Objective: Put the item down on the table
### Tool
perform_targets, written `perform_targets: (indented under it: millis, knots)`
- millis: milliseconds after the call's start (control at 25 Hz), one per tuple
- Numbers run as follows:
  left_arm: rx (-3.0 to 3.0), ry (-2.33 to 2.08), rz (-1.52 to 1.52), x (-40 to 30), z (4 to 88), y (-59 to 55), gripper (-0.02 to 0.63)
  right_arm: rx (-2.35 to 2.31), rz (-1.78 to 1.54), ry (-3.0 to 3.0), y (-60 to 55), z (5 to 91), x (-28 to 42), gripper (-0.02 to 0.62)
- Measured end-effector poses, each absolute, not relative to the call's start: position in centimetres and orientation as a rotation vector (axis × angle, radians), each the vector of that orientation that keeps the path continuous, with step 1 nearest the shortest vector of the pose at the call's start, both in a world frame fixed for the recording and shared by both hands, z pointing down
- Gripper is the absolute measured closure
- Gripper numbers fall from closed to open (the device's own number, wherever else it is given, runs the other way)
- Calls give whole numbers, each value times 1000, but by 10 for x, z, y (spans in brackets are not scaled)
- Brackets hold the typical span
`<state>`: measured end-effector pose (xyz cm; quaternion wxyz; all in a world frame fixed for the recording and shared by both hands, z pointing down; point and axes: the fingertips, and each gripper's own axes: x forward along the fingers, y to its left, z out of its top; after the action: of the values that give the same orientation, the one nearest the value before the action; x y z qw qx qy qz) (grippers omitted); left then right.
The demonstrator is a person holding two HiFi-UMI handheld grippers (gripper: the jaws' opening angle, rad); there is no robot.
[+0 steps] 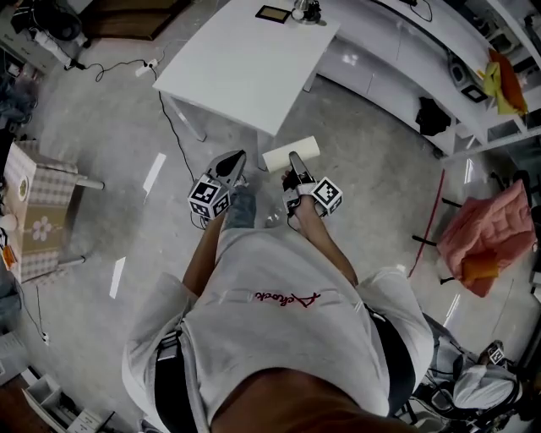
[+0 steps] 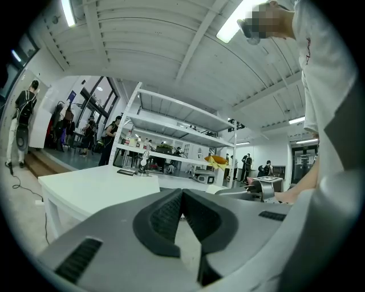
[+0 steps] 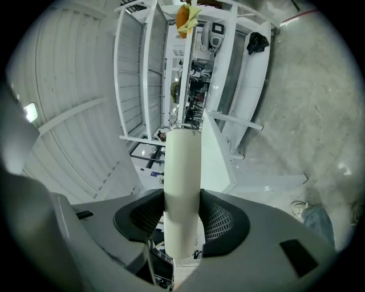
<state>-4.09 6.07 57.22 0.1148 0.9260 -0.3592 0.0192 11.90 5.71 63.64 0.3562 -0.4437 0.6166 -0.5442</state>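
Observation:
In the right gripper view a cream cylinder (image 3: 182, 171) stands between the two dark pads, and my right gripper (image 3: 182, 215) is shut on it. From the head view the same roll (image 1: 292, 154) lies crosswise at the tip of the right gripper (image 1: 293, 162), over the floor just short of the white table (image 1: 245, 59). My left gripper (image 1: 237, 160) is held beside it, to the left. Its pads meet at the tip in the left gripper view, so the left gripper (image 2: 181, 195) is shut with nothing in it. The table top (image 2: 97, 182) lies ahead and to the left.
A dark flat frame (image 1: 273, 13) and a small object (image 1: 306, 10) sit at the table's far edge. A long white counter (image 1: 397, 42) runs behind it. A pink cloth (image 1: 490, 237) hangs at the right, a small checked table (image 1: 38, 211) stands left, and cables (image 1: 127, 66) cross the floor.

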Motion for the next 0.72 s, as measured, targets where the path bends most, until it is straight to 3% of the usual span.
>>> perform_targets:
  millis: [720]
  knots:
    - [2711, -981, 50, -44, 570, -95, 592, -1173, -1438, 1565, -86, 641, 105, 405]
